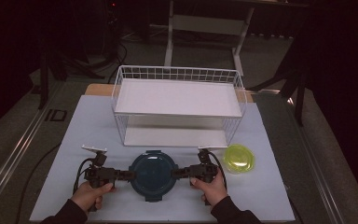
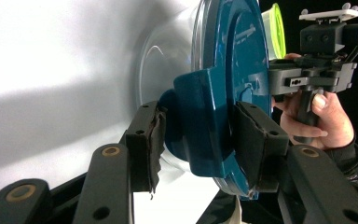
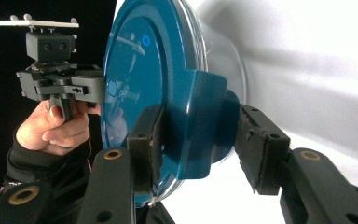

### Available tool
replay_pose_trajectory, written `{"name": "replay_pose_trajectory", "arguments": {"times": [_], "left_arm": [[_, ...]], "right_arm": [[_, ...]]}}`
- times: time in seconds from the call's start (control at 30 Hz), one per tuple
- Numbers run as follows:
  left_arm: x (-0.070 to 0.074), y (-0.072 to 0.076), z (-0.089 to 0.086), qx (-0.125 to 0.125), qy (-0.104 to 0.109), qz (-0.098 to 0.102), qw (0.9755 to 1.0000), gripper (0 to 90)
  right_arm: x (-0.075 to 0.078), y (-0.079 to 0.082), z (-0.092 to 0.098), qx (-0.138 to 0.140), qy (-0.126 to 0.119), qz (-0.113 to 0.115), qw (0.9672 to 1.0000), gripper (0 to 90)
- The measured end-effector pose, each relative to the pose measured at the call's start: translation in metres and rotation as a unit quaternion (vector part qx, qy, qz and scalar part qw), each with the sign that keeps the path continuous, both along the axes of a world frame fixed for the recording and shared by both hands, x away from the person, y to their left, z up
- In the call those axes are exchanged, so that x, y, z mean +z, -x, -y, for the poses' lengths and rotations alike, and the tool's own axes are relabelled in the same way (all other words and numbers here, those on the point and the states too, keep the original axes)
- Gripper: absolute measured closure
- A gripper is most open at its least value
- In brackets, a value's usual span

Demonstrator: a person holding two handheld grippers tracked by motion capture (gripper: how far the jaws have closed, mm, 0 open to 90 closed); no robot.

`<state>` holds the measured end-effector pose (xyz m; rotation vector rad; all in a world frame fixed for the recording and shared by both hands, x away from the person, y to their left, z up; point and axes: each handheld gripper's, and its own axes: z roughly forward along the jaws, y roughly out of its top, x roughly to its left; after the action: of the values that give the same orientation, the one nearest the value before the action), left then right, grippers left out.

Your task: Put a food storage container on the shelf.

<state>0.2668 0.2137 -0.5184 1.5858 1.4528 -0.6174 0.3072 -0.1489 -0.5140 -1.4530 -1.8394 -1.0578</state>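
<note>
Hidden: in the high view the container (image 1: pixel 152 173) showed its dark teal lid alone; the clear body beneath could not be seen, and the room beyond the table was too dark to read.
Cut off: the person's forearms ran out at the bottom edge of the high view.
Container's place: on the pale table (image 1: pixel 270 186), just in front of the white wire rack (image 1: pixel 177 109), with a yellow-green lidded bowl (image 1: pixel 239 158) near its right side.
Left gripper (image 1: pixel 127 174): at the container's left edge, jaws straddling a teal latch flap (image 2: pixel 200 121); one pad (image 2: pixel 150 140) lay against the clear body side, the other on the lid face, gripping it.
Right gripper (image 1: pixel 177 172): at the opposite edge; one pad (image 3: pixel 145 140) pressed the lid, while the far pad (image 3: pixel 256 144) looked slightly off the flap (image 3: pixel 205 126), so I could not tell whether it clamped.
Gripper views alone: the clear tub wall (image 2: pixel 168 60) and each opposite hand (image 3: pixel 56 126).
</note>
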Motion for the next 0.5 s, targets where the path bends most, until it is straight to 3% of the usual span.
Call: {"name": "replay_pose_trajectory", "arguments": {"times": [0.5], "left_arm": [[0.006, 0.012, 0.003, 0.016, -0.004, 0.012, 0.9998, 55.7]], "right_arm": [[0.007, 0.008, 0.001, 0.014, 0.004, 0.026, 0.9995, 54.8]]}}
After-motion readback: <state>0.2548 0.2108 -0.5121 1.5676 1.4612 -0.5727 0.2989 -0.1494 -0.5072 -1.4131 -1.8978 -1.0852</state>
